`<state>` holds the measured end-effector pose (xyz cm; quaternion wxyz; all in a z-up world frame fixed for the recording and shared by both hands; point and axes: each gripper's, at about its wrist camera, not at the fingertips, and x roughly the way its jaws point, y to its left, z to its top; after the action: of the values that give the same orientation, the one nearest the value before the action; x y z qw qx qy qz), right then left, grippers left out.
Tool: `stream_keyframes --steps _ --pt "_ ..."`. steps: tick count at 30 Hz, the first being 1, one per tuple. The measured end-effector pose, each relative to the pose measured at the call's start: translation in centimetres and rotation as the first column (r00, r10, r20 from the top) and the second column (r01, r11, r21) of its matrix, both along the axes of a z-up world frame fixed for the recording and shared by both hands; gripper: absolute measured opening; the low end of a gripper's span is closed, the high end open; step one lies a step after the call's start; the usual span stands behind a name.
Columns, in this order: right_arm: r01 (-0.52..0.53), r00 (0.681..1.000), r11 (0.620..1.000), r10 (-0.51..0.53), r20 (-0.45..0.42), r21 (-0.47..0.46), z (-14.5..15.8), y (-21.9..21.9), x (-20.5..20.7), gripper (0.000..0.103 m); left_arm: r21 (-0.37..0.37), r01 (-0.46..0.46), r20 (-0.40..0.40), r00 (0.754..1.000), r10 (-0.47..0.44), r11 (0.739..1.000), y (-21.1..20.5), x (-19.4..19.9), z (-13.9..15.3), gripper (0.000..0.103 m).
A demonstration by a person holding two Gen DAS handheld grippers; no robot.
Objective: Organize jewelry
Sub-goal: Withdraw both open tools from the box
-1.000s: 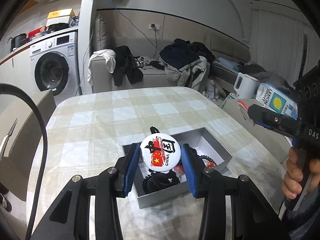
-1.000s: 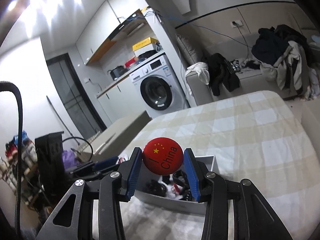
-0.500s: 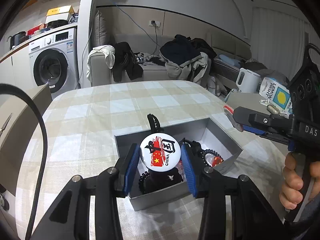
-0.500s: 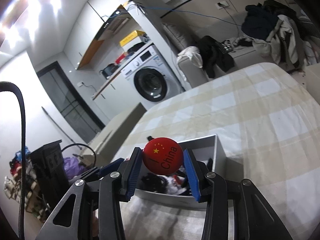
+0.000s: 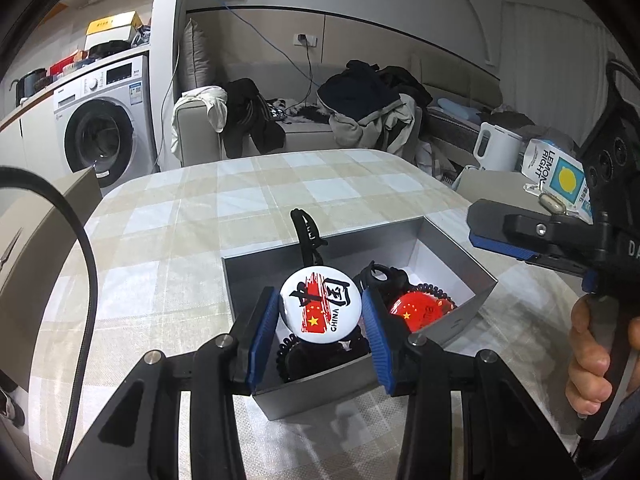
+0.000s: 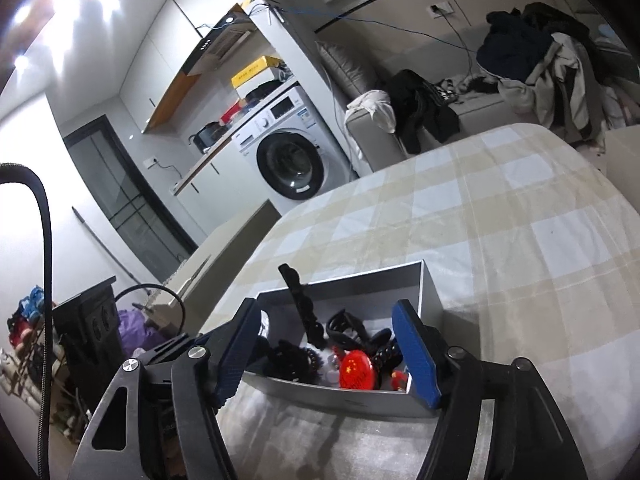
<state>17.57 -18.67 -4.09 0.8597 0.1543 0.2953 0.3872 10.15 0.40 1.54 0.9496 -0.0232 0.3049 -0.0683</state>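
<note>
A grey open box [image 5: 248, 276] sits on the checked tablecloth and holds black hair ties, hair clips and beads. My left gripper [image 5: 320, 312] is shut on a white round "CHINA" badge [image 5: 320, 304], held just above the box. A red round China badge [image 5: 416, 310] lies inside the box; it also shows in the right wrist view [image 6: 357, 369]. My right gripper [image 6: 328, 354] is open and empty over the box [image 6: 430, 292]; it appears at the right in the left wrist view [image 5: 516, 236].
A tall black hair clip [image 5: 306, 236] leans on the box's back wall. A white kettle [image 5: 496, 146] and a lemon drink carton [image 5: 560, 178] stand to the right. A sofa with clothes [image 5: 360, 104] and a washing machine [image 5: 100, 120] lie beyond the table.
My right gripper opened and the red badge dropped into the box. Both grippers came closer over the box. The left still grips the white badge.
</note>
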Motion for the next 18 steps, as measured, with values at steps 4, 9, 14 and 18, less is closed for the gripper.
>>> stream_keyframes --steps 4,9,14,18 --pt "0.0 1.0 1.0 0.0 0.008 -0.002 0.2 -0.1 -0.1 0.079 -0.001 0.006 0.014 1.0 -0.006 1.0 -0.1 -0.2 0.2 0.037" --pt "-0.006 1.0 1.0 0.006 0.01 -0.013 0.2 0.1 -0.1 0.084 -0.022 0.006 0.006 1.0 -0.006 1.0 0.1 -0.1 0.4 0.077" --pt "0.007 1.0 0.999 -0.006 0.03 -0.037 0.4 -0.1 -0.4 0.096 -0.032 -0.013 0.03 0.999 0.014 0.999 0.7 -0.6 0.9 0.091" --pt "-0.007 0.998 0.997 0.012 0.069 -0.076 0.7 -0.2 -1.2 0.103 -0.028 -0.035 0.039 0.999 0.036 0.999 1.3 -1.4 1.0 0.102"
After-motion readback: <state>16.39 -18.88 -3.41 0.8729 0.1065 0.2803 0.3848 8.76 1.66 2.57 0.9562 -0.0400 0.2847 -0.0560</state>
